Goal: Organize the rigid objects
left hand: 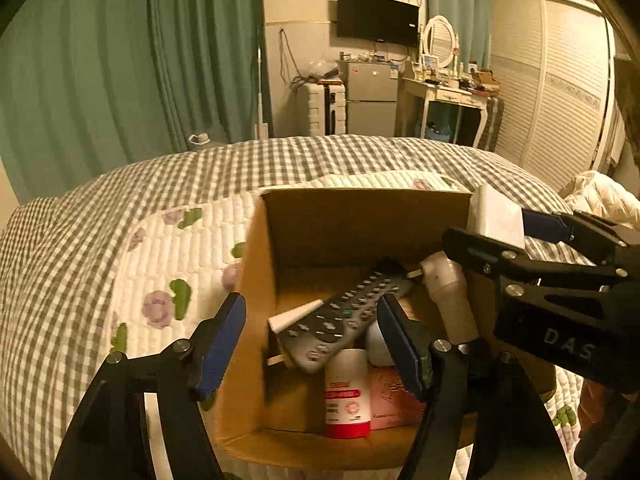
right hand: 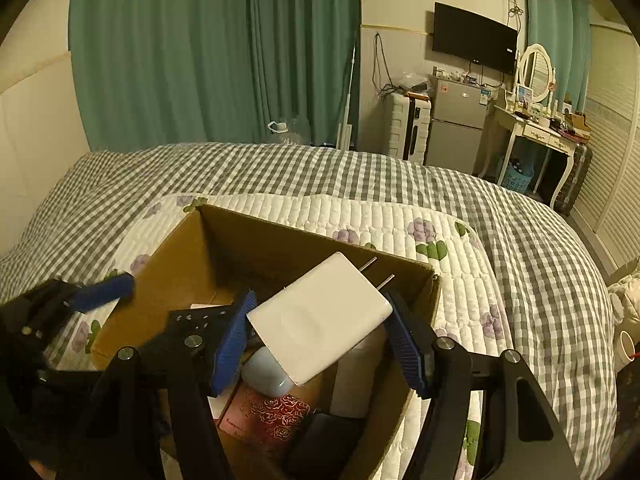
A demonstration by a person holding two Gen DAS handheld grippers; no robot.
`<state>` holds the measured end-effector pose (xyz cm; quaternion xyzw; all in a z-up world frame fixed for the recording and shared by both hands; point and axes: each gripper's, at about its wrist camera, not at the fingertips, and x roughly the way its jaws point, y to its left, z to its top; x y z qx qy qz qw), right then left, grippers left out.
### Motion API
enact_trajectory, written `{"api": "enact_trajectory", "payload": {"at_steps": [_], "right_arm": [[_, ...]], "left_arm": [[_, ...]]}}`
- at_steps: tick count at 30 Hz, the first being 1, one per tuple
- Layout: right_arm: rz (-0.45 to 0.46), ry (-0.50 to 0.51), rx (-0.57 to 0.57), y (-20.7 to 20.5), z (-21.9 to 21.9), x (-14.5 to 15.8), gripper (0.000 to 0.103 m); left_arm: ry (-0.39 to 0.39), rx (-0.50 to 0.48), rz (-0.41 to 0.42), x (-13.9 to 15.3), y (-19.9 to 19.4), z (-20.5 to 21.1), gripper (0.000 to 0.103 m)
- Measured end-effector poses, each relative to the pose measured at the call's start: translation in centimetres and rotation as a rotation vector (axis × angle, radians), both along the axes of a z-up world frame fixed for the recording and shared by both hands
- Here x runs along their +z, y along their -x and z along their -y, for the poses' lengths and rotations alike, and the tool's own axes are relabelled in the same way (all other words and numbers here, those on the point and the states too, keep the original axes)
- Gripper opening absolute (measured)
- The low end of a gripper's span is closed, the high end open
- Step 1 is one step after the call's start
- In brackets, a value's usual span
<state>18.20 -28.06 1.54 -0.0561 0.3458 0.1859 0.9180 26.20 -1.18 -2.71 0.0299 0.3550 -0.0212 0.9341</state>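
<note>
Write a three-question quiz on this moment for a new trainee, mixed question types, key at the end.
1. True or false: the right gripper holds a white charger above the cardboard box.
2. Which of these lies in the box? A) a dark remote control B) a pair of scissors C) a mug
3. Fill in the gap: the left gripper is ____ and holds nothing.

Key
1. True; the charger's two prongs point away from the camera.
2. A; the remote control lies slanted on the other items, with a red and white bottle beside it.
3. open; its fingers straddle the box's left wall.
</note>
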Motion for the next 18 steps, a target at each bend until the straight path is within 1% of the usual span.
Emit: {"api": "enact_trajectory", "payload": {"at_steps": [5,10,11,12,13,15,18], "right_arm": [[-0.055,0.017,0.007,-1.6,-0.8,-1.3,0.065],[-0.108,0.018,-0.002,-2.9,-1.5,-3.0,0.065],[-0.112,0.014,-0.010,-3.0,-1.5,-3.2,0.067],[-0.104,0.012,-0.020,-3.0,-1.3,-3.1,0.076],[-0.095,0.005,-0.030,-3.0,-1.1,-2.9,0.083],[-0.077,-0.008,-0.056,-2.7,-0.5,-2.1,0.083],[-0.059,-0.016,-0.070,-1.7,0.3,0.1,0.083]], "left_arm": [[-0.011,0.015,-0.006,-0.3,-0.2,-1.0,0.070],[0.009,0.023,-0.004,-0.7,-0.3,-1.7,0.070],[0.015,0.020,-0.005,-0.7,-0.2,-1.8,0.070],[0.018,0.021,-0.005,-0.7,-0.1,-1.8,0.070],[0.018,0.021,-0.005,-0.6,0.1,-1.8,0.070],[0.013,0.022,-0.003,0.0,0.6,-1.8,0.070],[0.009,0.030,0.016,2.1,1.8,-1.5,0.070]]}}
